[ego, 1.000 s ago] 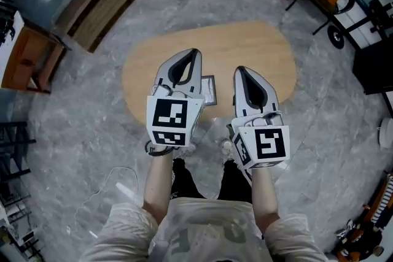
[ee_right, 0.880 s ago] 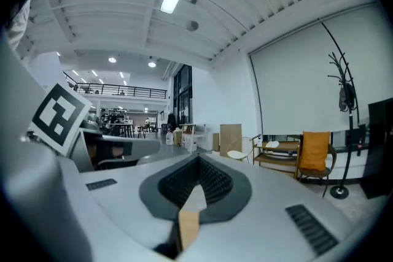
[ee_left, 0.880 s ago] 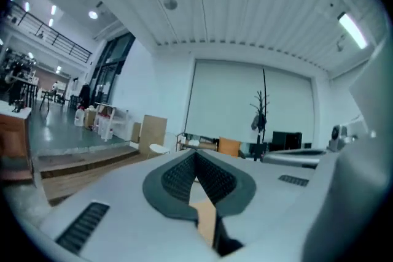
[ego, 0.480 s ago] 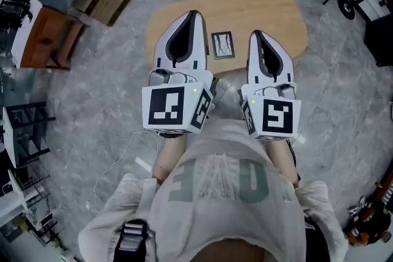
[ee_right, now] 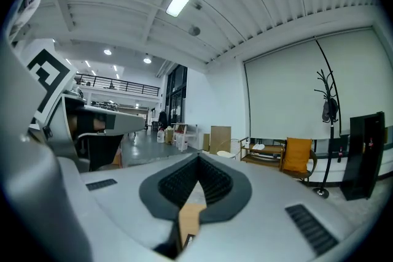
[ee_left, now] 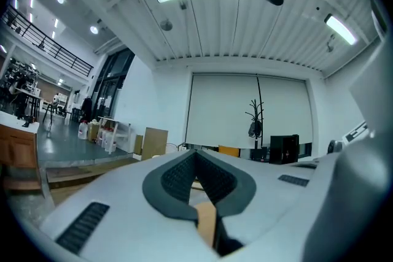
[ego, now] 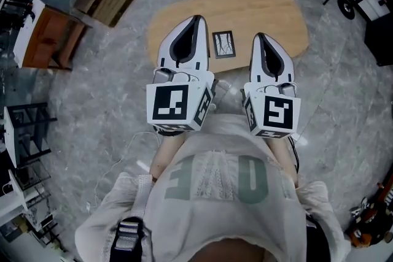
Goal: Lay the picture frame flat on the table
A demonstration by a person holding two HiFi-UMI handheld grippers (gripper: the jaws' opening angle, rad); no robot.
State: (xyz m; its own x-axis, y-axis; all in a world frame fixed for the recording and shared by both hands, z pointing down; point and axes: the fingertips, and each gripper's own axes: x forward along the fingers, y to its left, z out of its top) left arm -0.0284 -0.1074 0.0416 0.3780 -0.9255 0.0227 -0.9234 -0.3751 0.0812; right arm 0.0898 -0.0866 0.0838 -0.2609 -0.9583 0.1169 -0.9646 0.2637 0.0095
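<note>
A rounded, light wooden table (ego: 270, 15) stands on a grey, marble-patterned floor (ego: 104, 70). Only 1 thing shows on its top: a small picture frame (ego: 223, 44) with a dark border, lying flat and face up. It sits about midway across the table's width, in the half nearer the person, and the wood around it is bare.

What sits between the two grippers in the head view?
The picture frame, flat on the wooden table, shows between the left gripper and right gripper in the head view; both are shut.
</note>
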